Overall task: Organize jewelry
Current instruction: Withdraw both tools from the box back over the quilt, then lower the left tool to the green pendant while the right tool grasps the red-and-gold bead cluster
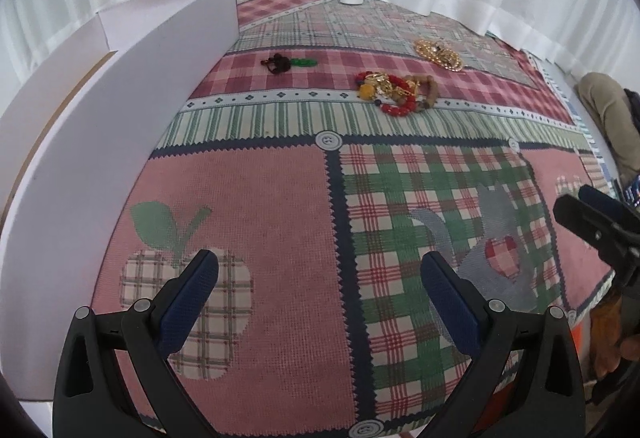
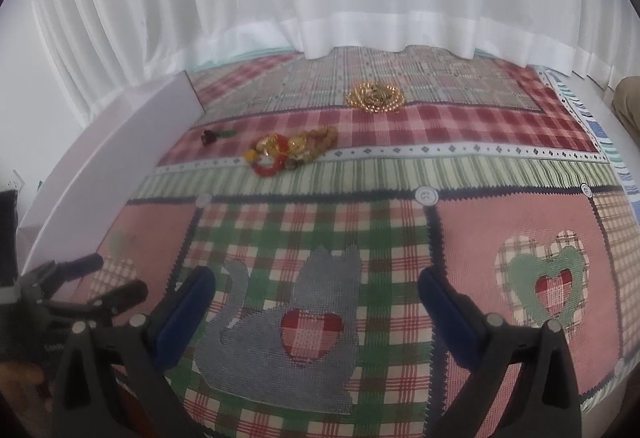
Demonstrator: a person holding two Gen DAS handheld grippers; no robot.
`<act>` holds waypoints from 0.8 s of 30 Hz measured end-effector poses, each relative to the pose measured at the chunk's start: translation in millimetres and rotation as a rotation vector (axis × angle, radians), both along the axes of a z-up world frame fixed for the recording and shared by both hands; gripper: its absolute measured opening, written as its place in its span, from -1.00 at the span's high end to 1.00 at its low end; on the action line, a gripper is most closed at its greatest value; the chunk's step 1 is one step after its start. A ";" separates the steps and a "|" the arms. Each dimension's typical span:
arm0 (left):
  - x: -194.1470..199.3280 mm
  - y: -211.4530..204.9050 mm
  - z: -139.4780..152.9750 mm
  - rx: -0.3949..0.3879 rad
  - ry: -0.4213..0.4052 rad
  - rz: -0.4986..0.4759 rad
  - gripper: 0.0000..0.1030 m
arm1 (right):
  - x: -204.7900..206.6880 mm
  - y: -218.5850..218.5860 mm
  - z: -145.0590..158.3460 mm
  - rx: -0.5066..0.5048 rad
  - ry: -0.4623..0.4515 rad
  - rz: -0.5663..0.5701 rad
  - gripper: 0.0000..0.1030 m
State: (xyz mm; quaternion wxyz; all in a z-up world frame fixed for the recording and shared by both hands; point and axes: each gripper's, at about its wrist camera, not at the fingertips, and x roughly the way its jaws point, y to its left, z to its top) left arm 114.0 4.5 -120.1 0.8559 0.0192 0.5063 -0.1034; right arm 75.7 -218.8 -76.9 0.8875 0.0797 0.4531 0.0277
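Jewelry untouched: mixed bead heap (image 1: pixel 394 91), gold necklace (image 1: pixel 438 53) beyond. Left gripper (image 1: pixel 320 286) and right gripper (image 2: pixel 316 298) hover wide, empty, lined up for the heap.

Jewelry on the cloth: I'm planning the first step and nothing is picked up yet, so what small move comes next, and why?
Probably advance the right tool, jaws open and empty, toward the mixed bead pile; it lies nearest, far ahead of both tools.

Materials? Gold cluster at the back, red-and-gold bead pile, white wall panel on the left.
Gold coiled cluster: glinting, probably metal chain. Red-and-gold bead pile: glossy red beads, plastic or glass; matte brown ones look wooden. White wall panel: flat matte, likely foam board or cardboard.
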 end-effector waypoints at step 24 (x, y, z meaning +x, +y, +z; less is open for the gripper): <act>75.6 10.5 6.4 -0.017 0.025 0.035 -0.96 | 35.8 -1.5 -7.7 -0.036 0.052 0.012 -1.00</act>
